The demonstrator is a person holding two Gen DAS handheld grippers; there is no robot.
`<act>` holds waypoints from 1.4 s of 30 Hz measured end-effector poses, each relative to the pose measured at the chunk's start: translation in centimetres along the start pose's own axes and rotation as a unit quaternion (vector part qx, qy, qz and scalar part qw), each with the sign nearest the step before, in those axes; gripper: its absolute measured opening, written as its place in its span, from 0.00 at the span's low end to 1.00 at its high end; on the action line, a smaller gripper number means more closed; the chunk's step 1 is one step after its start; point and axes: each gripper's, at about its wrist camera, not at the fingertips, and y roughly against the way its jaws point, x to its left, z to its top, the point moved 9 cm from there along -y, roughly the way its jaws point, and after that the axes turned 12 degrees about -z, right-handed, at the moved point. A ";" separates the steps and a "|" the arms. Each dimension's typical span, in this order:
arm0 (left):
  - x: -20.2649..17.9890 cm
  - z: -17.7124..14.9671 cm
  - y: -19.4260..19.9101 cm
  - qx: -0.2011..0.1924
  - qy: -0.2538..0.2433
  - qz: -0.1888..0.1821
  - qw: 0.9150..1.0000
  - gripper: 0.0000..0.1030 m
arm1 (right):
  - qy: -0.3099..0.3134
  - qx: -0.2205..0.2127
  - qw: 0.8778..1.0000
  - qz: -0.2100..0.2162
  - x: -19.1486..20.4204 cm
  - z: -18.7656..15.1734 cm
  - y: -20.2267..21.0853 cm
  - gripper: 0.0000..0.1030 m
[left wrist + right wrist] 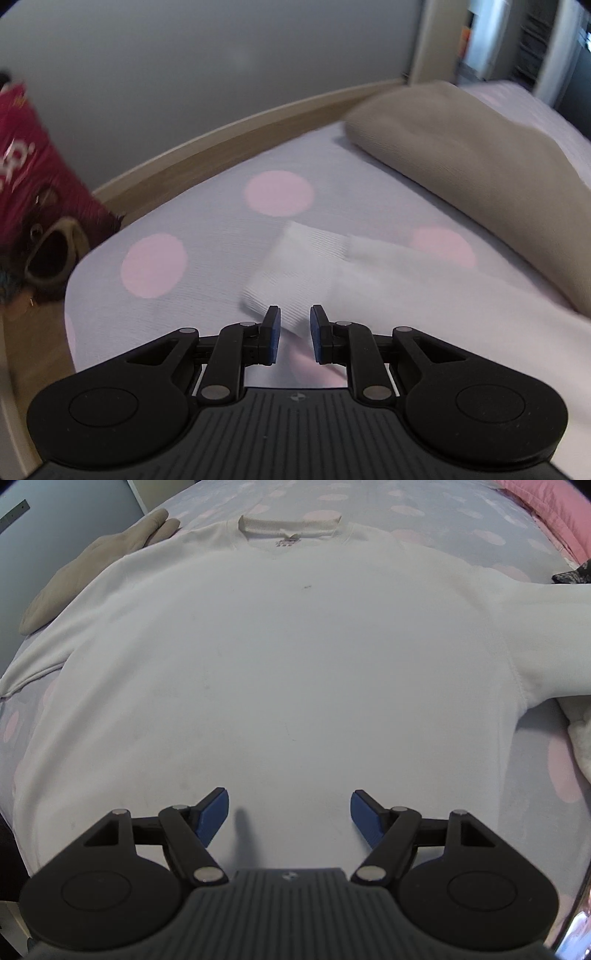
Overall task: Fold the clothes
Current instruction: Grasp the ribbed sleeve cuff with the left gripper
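Left wrist view: the left gripper [294, 334] hangs low over the ribbed cuff [295, 273] of the white sweatshirt [369, 280], which lies on the dotted bed sheet [207, 229]. Its jaws stand narrow with a gap between them and the cuff's near edge just ahead, nothing pinched. A beige folded garment [480, 162] lies beyond the sleeve, toward the wall.

Right wrist view: the right gripper [290, 821] hovers over the sweatshirt's lower body, jaws wide and empty. The sweatshirt lies spread flat, collar [290, 524] at the far end, both sleeves out to the sides.

Risks, as I judge them: a narrow bite on the cuff may catch the sheet beneath as well, and dragging the sleeve could wrinkle the flat body or nudge the beige garment beside it.
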 end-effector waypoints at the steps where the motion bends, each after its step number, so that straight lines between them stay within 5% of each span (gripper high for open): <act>1: 0.6 0.2 -0.3 -0.002 0.014 -0.003 1.000 0.16 | 0.001 0.002 1.000 0.000 0.1 0.0 -0.2 0.73; 9: 2.3 0.6 -3.2 0.002 0.092 -0.010 0.996 0.25 | 0.012 0.019 1.000 -0.002 0.6 -0.1 -1.7 0.73; 15: 2.0 0.1 -3.3 0.006 0.087 0.029 0.996 0.25 | 0.018 0.020 1.000 -0.001 0.8 0.0 -1.9 0.74; 19: 3.4 -0.7 -2.7 0.009 0.119 0.066 0.991 0.47 | 0.021 0.019 1.000 0.001 0.7 -0.1 -1.8 0.74; 24: 4.1 -0.8 -2.7 0.002 0.167 0.012 0.986 0.41 | 0.027 0.017 0.999 0.001 0.2 -0.6 -1.5 0.74; 25: 3.9 -0.7 -2.8 0.001 0.167 -0.003 0.986 0.27 | 0.028 0.017 0.999 0.000 0.1 -0.6 -1.4 0.74; 29: 2.6 -0.3 -2.6 -0.007 0.153 -0.037 0.988 0.06 | 0.031 0.016 0.999 0.000 0.0 -0.5 -1.4 0.74; 36: -1.6 2.1 2.0 -0.078 0.137 -0.098 0.983 0.04 | 0.036 0.029 0.999 -0.027 -0.3 -0.6 -1.5 0.74; 42: -11.2 4.1 9.6 -0.127 0.096 -0.234 0.959 0.04 | 0.041 0.043 0.997 -0.044 -0.8 -1.3 -1.1 0.74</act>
